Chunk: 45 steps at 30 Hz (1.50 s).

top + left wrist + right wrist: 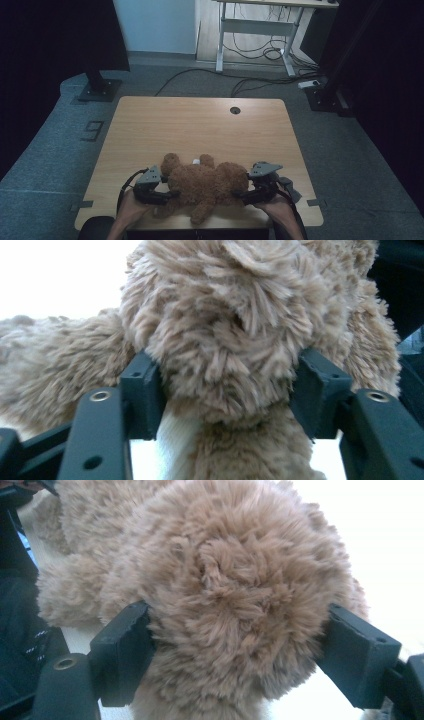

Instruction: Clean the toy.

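Both ends of the teddy bear [207, 184] are clamped, left gripper [159, 192] and right gripper [247, 192] squeezing fur (it lies on the table [200, 125]), so lifting seems left.

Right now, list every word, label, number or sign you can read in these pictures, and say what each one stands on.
No readable text anywhere.
Floor mark left of the table: dark outlined shape, perhaps a "9", too small to be sure.
White tag on the plush bear: too small to read.
White strip under the bear's fur: blank.
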Available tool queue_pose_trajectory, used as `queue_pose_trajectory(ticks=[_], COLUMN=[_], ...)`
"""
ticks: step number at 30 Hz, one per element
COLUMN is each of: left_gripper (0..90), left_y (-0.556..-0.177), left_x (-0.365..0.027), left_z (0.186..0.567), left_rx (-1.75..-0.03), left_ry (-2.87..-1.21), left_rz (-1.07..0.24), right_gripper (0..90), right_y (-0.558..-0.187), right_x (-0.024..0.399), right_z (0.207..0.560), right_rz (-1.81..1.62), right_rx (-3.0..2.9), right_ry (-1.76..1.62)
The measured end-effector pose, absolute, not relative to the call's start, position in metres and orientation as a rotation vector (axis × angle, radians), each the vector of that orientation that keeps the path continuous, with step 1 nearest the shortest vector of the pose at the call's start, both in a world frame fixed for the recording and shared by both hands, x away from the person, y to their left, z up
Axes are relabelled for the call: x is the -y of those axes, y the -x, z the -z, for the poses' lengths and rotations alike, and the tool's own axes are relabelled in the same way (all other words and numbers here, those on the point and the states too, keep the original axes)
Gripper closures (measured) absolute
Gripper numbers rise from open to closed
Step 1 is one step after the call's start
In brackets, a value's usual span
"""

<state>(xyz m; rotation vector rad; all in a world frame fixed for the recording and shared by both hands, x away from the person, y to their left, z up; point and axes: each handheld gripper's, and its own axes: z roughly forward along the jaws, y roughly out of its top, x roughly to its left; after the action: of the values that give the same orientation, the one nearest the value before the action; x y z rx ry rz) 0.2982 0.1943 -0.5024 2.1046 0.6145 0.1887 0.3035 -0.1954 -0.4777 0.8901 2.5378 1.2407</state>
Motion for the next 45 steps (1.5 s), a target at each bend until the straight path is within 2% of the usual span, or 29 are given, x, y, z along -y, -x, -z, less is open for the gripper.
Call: queue_pose_trajectory(ticks=[6,13,18,23,27,34,38,45], left_gripper=[31.2,26.6,26.8,28.7,35.8,60.6,65.4,67.2], left_y=[-0.28,-0.257,-0.252,-0.252,-0.255,-0.253,-0.252,-0.253], left_x=[-0.208,-0.217,-0.22,-0.214,-0.211,-0.209,-0.214,-0.221], left_z=[0.496,0.51,0.518,0.524,0.527,0.522,0.513,0.482], left_rx=[-0.63,-0.642,-0.663,-0.665,-0.682,-0.674,-0.673,-0.646], left_ry=[-2.129,-2.215,-2.266,-2.305,-2.317,-2.321,-2.253,-2.115], left_rz=[-0.221,-0.21,-0.203,-0.198,-0.205,-0.267,-0.322,-0.398], right_gripper=[21.7,22.8,27.6,38.8,53.1,72.4,76.3,78.2], right_y=[-0.288,-0.273,-0.268,-0.267,-0.266,-0.264,-0.263,-0.266], right_x=[0.201,0.199,0.197,0.193,0.192,0.19,0.189,0.193], right_z=[0.472,0.486,0.496,0.501,0.501,0.499,0.495,0.471], right_rz=[-1.222,-1.122,-1.081,-1.056,-1.032,-1.034,-1.028,-1.093], right_rx=[-2.526,-2.577,-2.607,-2.597,-2.574,-2.535,-2.526,-2.461], right_ry=[-0.866,-0.859,-0.847,-0.843,-0.849,-0.841,-0.832,-0.818])
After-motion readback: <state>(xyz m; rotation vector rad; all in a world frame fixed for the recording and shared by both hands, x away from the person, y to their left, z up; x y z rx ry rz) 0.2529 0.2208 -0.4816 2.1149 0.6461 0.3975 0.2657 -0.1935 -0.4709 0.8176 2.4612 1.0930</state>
